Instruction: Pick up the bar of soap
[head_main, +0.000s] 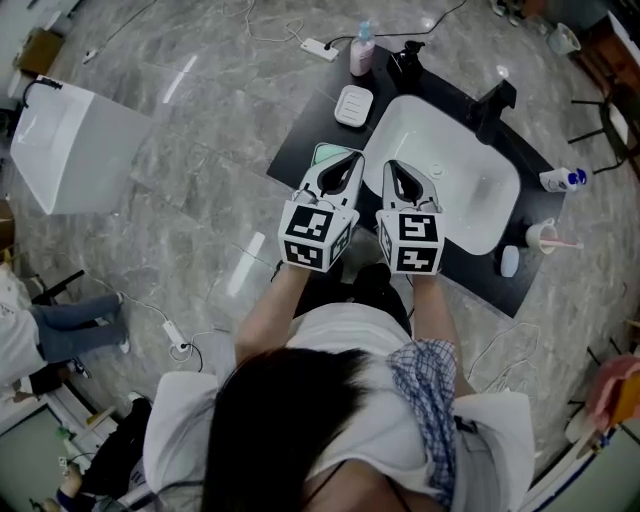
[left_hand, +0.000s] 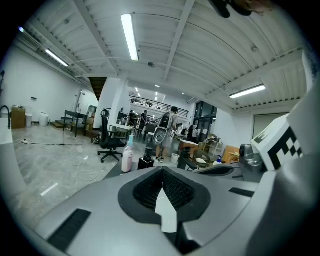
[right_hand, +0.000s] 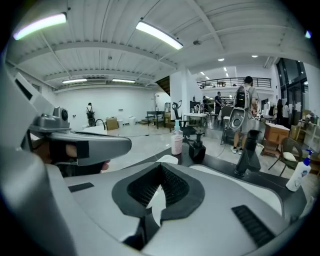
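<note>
Left gripper (head_main: 354, 159): jaws pressed together, nothing between them. It hovers over the near left part of the counter (head_main: 300, 138), above a pale green tray (head_main: 322, 152).
Right gripper (head_main: 393, 166): clamped tight too, and empty. It sits right beside the left one, tips over the left rim of the basin (head_main: 455, 212).
Soap (head_main: 354, 105): a white bar in its dish by the counter's left edge, just left of the basin — beyond both grippers and touching neither.
Right gripper view: the dish (right_hand: 168, 159) peeks out just past the closed tips.
Far left corner: pink bottle (head_main: 362, 50), with a black dispenser (head_main: 405, 62) next to it.
Far edge: black faucet (head_main: 492, 105) behind the basin.
Right end: blue-capped bottle (head_main: 560, 180), then a cup (head_main: 540, 237) with a toothbrush nearer the front edge.
</note>
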